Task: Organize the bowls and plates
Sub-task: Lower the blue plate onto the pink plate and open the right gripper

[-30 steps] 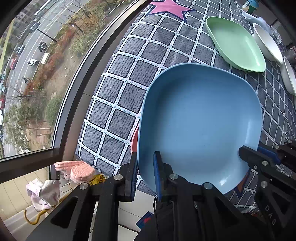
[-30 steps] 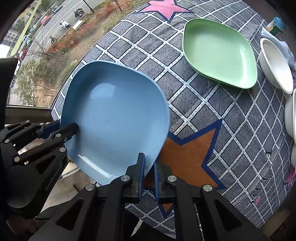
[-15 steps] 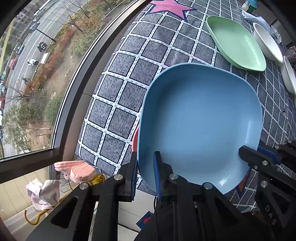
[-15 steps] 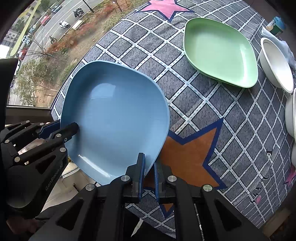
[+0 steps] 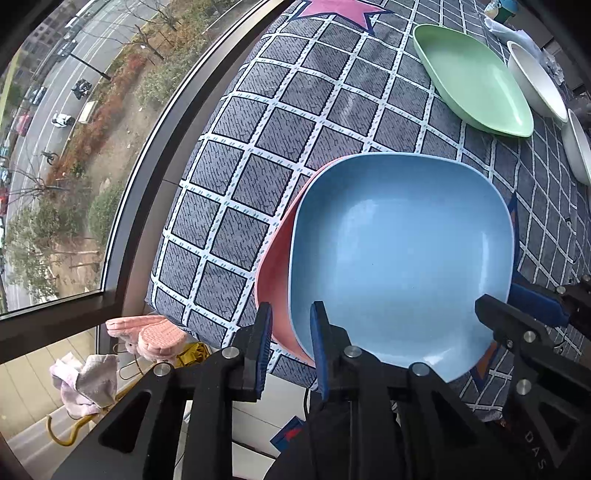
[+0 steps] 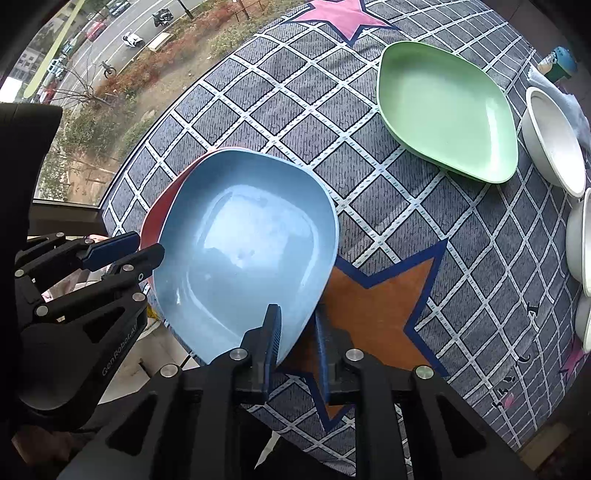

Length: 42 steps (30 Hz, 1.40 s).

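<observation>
The left gripper (image 5: 289, 345) sits at 6 o'clock in the left wrist view, its blue-padded fingers (image 5: 263, 332) spread apart around the near rims of two stacked plates, with visible gaps, so the grasp looks released rather than clenched. The same gripper appears at 9 o'clock in the right wrist view, its housing printed "GenRobot.AI" in white. The right gripper (image 6: 297, 338) at 6 o'clock of its own view likewise straddles the blue plate (image 6: 243, 254) at its near right edge, fingers parted, the left pad close against the rim; whether it actually touches cannot be told. In the left wrist view this gripper enters at 4 o'clock, with the letters "DAS" readable on its body.

The blue plate lies nested on a pink plate (image 5: 275, 273), whose rim shows along the blue one's left side, at the near corner of the table. Beneath them lies a grey checked tablecloth (image 6: 295, 107) with an orange star (image 6: 373, 295) just right of the stack.

Farther off, toward 1 o'clock, a green plate (image 6: 447, 110) rests alone. Beyond it, at 2 to 3 o'clock, stand white bowls (image 6: 552, 140), and past the cloth's far edge a pink star (image 6: 332, 18).
</observation>
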{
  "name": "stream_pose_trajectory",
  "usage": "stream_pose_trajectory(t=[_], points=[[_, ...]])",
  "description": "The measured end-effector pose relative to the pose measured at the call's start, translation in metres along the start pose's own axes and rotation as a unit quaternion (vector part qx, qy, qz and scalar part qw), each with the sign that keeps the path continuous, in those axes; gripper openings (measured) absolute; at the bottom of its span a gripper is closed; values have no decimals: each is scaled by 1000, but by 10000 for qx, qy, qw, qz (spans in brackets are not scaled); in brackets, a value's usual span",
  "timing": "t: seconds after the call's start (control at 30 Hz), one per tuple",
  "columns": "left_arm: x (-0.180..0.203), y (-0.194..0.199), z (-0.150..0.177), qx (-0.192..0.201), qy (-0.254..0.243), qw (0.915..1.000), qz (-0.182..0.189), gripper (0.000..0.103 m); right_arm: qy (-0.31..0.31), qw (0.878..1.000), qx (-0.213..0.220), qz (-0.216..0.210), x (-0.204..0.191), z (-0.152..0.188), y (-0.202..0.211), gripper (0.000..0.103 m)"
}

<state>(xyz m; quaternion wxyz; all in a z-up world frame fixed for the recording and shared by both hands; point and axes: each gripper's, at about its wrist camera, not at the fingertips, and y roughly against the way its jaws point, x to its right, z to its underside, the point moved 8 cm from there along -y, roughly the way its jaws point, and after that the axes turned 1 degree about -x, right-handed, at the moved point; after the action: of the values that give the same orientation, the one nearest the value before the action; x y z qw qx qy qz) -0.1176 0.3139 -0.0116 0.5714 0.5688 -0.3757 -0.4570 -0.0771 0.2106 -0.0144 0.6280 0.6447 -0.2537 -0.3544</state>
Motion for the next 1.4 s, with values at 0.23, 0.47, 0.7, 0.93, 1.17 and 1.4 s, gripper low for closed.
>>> stream_pose_trajectory(t=[0.23, 0.47, 0.7, 0.93, 1.17, 1.4], points=[[6, 5, -4, 74, -39, 9999, 59, 23, -77, 9999, 143, 37, 8, 4, 9, 20], [19, 14, -8, 205, -164, 9996, 133, 23, -214, 9991, 350, -74, 23, 1, 23, 20], [14, 15, -9, 216, -25, 9996, 183, 27, -470, 9972, 471, 353, 57, 3, 34, 20], [-4, 11, -5, 121, 230, 9994, 223, 27, -848, 9957, 211, 318, 77, -1, 20, 20], [-23, 16, -14, 204, 435, 9986, 205, 30, 9, 10000, -51, 49, 31, -2, 0, 20], [-26, 13, -13, 202, 498, 9982, 249, 32, -662, 9952, 8, 721, 74, -9, 4, 20]])
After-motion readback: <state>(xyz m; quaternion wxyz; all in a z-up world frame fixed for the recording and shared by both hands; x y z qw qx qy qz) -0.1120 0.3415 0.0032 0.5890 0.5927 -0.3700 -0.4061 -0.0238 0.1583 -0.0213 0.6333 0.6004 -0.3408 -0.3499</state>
